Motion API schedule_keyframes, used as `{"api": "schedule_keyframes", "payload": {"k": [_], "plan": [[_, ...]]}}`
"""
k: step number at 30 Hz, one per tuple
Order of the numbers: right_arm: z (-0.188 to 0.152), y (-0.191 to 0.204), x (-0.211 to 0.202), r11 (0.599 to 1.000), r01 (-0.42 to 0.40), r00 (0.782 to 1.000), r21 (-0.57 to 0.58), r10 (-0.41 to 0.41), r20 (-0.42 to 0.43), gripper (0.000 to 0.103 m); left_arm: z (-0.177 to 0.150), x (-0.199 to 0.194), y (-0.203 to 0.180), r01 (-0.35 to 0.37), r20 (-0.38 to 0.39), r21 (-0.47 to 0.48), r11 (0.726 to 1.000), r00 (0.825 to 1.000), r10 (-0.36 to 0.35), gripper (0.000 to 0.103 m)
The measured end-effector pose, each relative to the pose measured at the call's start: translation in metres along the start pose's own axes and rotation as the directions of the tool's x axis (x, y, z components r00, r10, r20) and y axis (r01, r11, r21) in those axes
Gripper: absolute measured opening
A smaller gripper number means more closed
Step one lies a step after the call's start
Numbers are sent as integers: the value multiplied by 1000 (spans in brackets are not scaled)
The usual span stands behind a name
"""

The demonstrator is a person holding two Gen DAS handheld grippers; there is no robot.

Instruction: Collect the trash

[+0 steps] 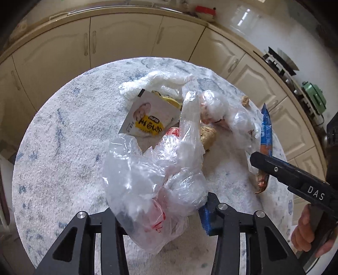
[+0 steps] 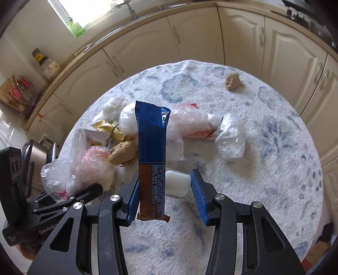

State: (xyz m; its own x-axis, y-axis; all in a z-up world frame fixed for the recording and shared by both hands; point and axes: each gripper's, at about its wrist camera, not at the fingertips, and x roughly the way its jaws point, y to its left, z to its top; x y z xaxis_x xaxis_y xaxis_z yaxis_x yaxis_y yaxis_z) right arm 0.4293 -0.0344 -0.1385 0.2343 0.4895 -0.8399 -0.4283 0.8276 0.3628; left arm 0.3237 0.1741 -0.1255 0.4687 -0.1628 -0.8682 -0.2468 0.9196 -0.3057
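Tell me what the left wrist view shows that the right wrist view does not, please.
Only the left wrist view: the person's hand on the right gripper's handle, and a gas stove on the counter.
Only the right wrist view: a window, and a white block between the fingers of the right gripper.
Both: the round table, the clear plastic bag in the left gripper, the blue and brown wrapper, a small brown lump.
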Motion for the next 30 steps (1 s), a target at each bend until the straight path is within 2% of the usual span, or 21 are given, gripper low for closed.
{"api": "schedule_keyframes", "payload": {"k": [4, 9, 13, 17, 21, 24, 27, 30], "plan": [[-22, 10, -10, 998, 39, 999, -47, -39, 19, 46, -25, -20, 0, 2, -28, 3, 1000, 1000, -1, 41], [-66, 26, -22, 991, 40, 999, -124, -43, -18, 46, -65, -48, -2, -3, -40, 24, 1000, 999, 4, 41], [-103, 35, -32, 977, 104, 994, -184, -109, -17, 48, -96, -73, -7, 18, -42, 27, 999, 999, -17, 41], [-127, 43, -44, 961, 169, 986, -219, -167, 29, 53, -122, -89, -6, 28, -37, 17, 999, 999, -27, 42], [-128, 49, -49, 956, 179, 984, -232, -170, 60, 57, -135, -98, -4, 19, -6, -4, 1000, 1000, -19, 42], [-119, 63, -45, 939, 195, 981, -285, -181, 75, 57, -141, -102, 1, 7, 21, -39, 999, 1000, -6, 43], [-114, 73, -35, 930, 186, 982, -316, -187, 27, 55, -146, -108, 5, -7, 49, -67, 998, 999, 10, 43], [-119, 72, -33, 946, 104, 992, -306, -120, -36, 53, -148, -112, 11, -13, 66, -88, 996, 998, 19, 48]]}}
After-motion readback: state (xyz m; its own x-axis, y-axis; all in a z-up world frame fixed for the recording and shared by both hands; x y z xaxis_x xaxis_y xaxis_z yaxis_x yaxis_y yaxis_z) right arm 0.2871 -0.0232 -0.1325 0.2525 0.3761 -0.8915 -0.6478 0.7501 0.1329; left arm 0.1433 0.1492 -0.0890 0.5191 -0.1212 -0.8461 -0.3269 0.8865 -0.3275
